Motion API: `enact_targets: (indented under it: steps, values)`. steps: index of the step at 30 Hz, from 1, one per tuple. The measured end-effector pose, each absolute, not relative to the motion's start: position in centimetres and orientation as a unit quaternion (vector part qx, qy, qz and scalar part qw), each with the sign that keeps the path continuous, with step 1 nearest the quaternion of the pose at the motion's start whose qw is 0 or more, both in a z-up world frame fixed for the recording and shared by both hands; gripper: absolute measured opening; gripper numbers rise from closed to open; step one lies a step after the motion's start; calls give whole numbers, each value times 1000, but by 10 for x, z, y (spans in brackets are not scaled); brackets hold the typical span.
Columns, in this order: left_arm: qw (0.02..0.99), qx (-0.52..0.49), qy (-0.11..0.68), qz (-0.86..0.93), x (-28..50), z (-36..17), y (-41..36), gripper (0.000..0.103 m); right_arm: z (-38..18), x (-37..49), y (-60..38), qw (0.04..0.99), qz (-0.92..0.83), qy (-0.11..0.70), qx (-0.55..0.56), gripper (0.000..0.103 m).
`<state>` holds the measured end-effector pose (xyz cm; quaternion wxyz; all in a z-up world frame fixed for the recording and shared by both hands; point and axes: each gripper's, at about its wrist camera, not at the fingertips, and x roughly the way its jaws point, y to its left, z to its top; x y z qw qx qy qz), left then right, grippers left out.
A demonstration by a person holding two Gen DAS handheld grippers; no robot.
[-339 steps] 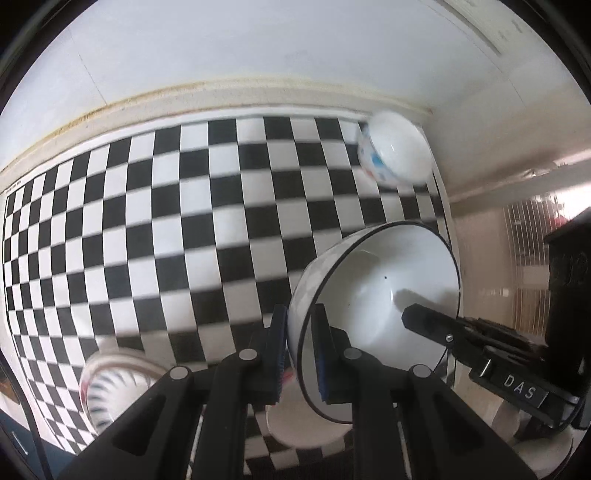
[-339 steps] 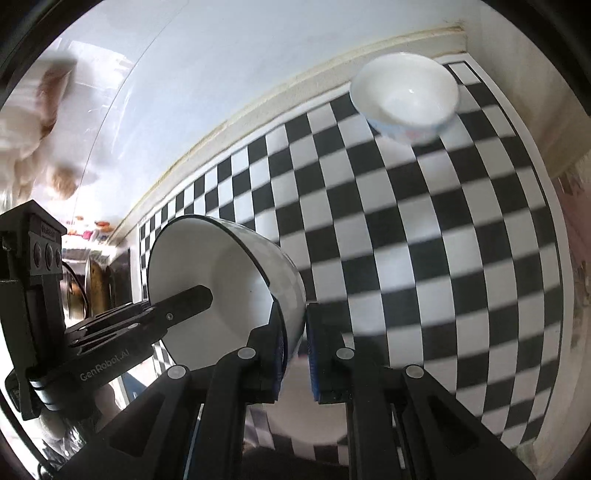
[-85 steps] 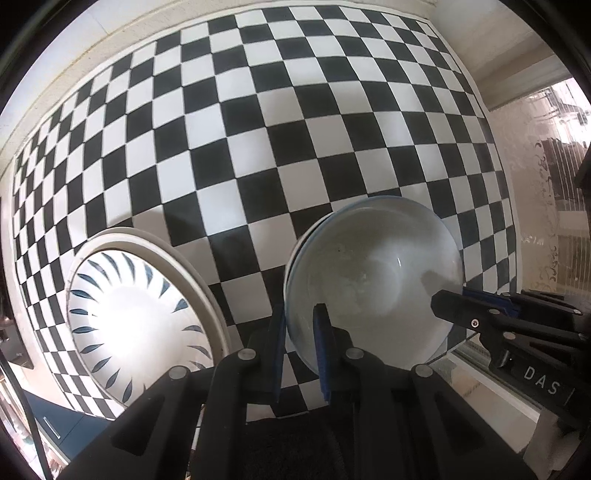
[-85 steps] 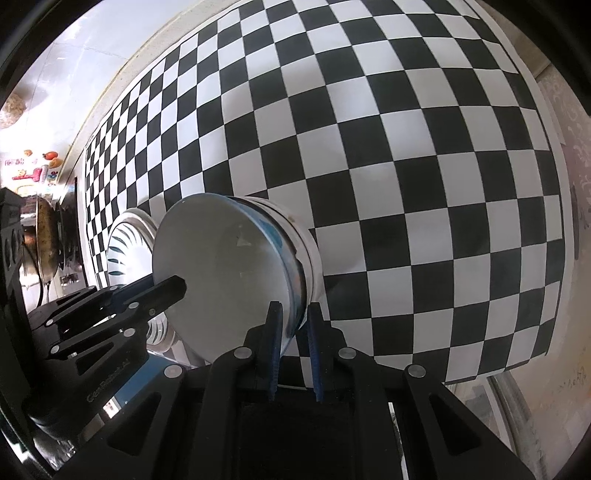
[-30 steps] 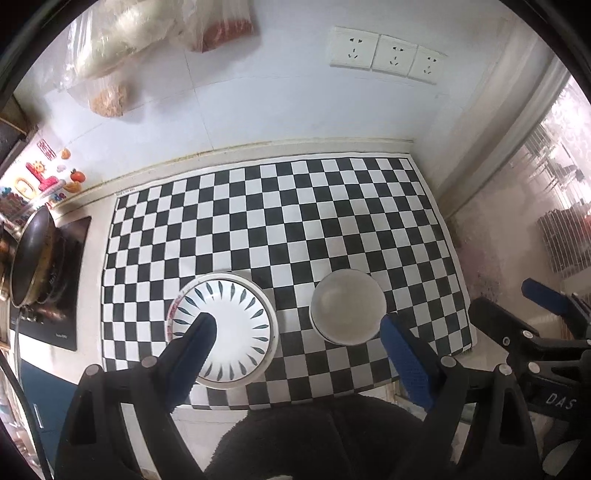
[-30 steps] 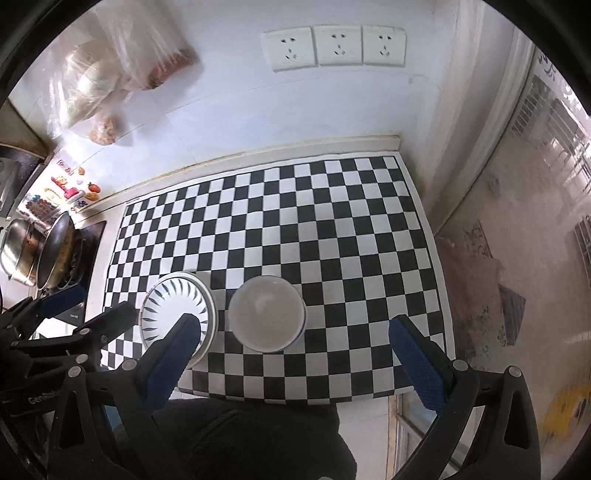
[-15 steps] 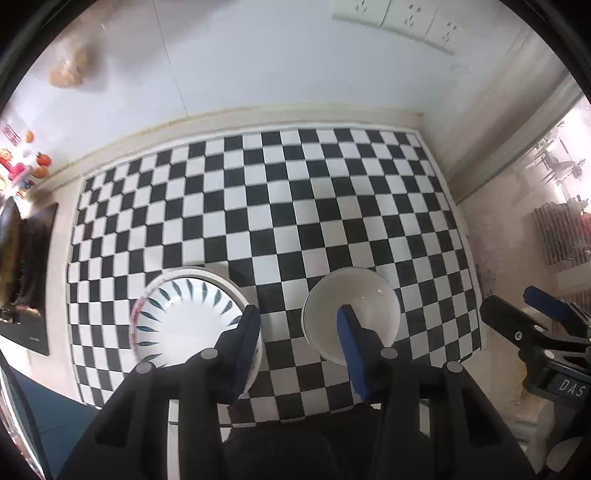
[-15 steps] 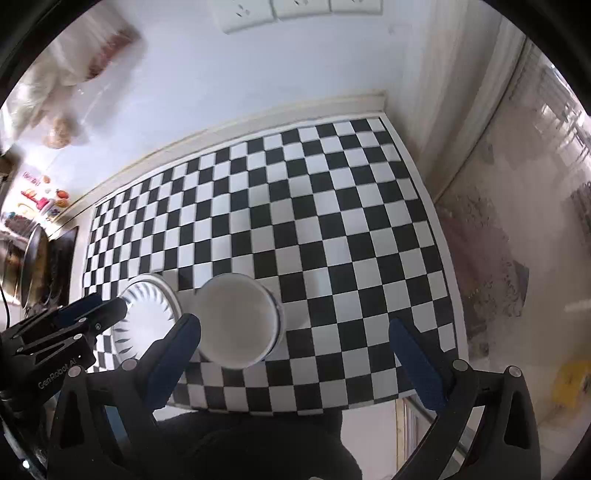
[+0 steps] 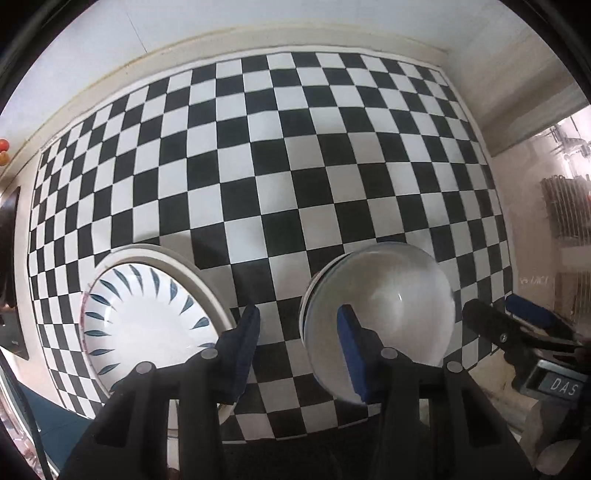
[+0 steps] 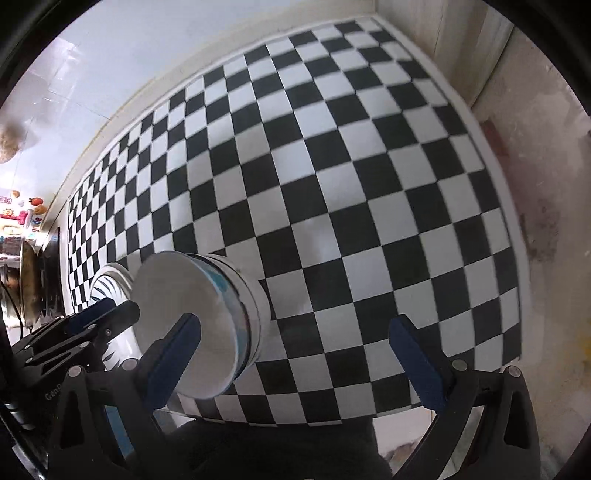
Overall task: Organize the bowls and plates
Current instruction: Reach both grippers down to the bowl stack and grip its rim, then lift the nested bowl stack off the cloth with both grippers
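A stack of white bowls stands near the front edge of the checkered mat; it also shows in the right wrist view. A white plate with blue leaf marks lies to its left, its edge peeking out in the right wrist view. My left gripper is partly open and empty, its right finger in front of the bowl stack's left rim. My right gripper is wide open and empty, its left finger over the stack.
The checkered mat runs back to a white wall. A stove with a pan sits at the far left. The counter's front edge lies just below the dishes. A window area is at the right.
Both grippers have dropped from high above the counter to close over the dishes. The left gripper's jaws have narrowed from wide open. The bowls and plate have not moved.
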<state>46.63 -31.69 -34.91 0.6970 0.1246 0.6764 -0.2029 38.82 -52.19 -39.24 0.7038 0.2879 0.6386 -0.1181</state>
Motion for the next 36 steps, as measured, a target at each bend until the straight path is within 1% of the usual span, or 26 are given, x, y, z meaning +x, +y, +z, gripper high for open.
enact_targets:
  steps: [5,12,15,19,20,22,23,24,31,36]
  values:
    - [668,100,706,-211,478,-371,-321,41,-420,395,-521,689,-86,647,316,103]
    - [613,48,751,-241,494,-399,-327,39,-456,402,-513,660,-24,651,374,99]
    - [599,47,762,-243,499,-409,-331,39,-473,403,-509,646,2,651,399,99]
    - [571,37,782,-248,503,-426,-333,39,-494,404,-503,628,33,653,422,86]
    - [563,27,788,-250,504,-431,-333,41,-498,403,-503,623,40,651,433,84]
    - [560,18,788,-256,506,-432,-332,41,-508,402,-501,611,52,647,453,71]
    - [559,17,787,-260,506,-432,-333,41,-512,402,-500,607,54,650,453,68]
    - [559,18,786,-263,505,-432,-333,41,-516,401,-499,604,54,655,451,63]
    - [569,22,771,-284,502,-428,-331,41,-529,386,-503,607,63,642,463,57]
    - [575,22,767,-283,499,-425,-327,41,-524,375,-517,613,64,640,459,55]
